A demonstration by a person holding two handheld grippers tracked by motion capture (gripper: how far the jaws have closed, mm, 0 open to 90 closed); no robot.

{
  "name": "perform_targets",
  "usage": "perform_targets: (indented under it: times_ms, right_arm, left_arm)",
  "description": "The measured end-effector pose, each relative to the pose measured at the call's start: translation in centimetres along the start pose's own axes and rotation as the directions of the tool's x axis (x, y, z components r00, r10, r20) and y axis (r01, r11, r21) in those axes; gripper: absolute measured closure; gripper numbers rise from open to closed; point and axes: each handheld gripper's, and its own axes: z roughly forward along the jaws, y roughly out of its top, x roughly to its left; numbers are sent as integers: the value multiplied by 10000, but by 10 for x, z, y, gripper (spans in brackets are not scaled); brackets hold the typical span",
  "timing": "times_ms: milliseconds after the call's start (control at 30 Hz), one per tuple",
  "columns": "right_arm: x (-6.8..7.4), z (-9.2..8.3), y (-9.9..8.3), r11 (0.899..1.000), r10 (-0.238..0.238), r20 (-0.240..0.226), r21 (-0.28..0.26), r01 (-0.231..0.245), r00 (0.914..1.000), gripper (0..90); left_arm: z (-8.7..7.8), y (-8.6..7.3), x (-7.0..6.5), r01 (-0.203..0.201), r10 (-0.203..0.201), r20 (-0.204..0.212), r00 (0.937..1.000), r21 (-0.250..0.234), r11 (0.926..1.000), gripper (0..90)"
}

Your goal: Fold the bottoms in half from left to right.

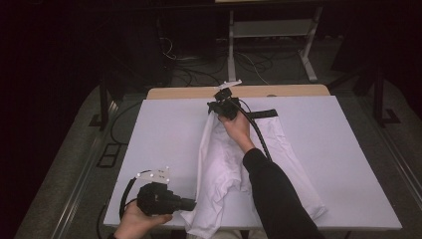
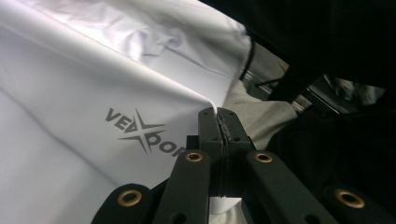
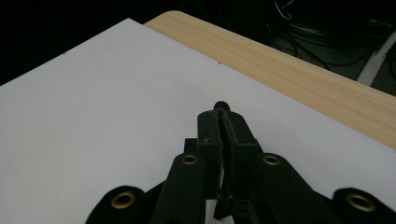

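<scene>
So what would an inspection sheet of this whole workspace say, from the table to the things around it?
Surface: white board over a light wooden tabletop.
Job's things: white cloth garment with a black waistband and a grey printed logo, lifted along one edge.
Clutter: nothing seen.
Grippers: left gripper shut on the garment's near corner; right gripper shut on the garment's far edge by the waistband, a sliver of white cloth showing at the base of its jaws.
Cables: black cable trails from the right gripper over the garment; loose wires on the floor.
Surroundings: dark room, grey metal stand behind the table.
</scene>
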Motion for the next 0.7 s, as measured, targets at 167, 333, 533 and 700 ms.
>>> perform_targets:
  times_ms: [167, 333, 533, 700]
  right_arm:
    - [-4, -6, 1, 10000, 25, 23, -68, -24, 10000, 850]
    - [-8, -10, 0, 10000, 43, 54, -81, -43, 10000, 850]
    - [-14, -18, 1, 9999, 99, 101, -123, -98, 9999, 850]
    - [-19, -24, 0, 9998, 130, 156, -141, -127, 9998, 850]
  left_arm:
    - [11, 7, -4, -298, 287, 461, 9985, 253, 9992, 882]
    - [23, 15, -7, -512, 486, 738, 9961, 342, 9981, 882]
    - [36, 29, -12, -793, 756, 1032, 9918, 322, 9963, 882]
    - [47, 40, -17, -1044, 984, 1278, 9869, 408, 9937, 882]
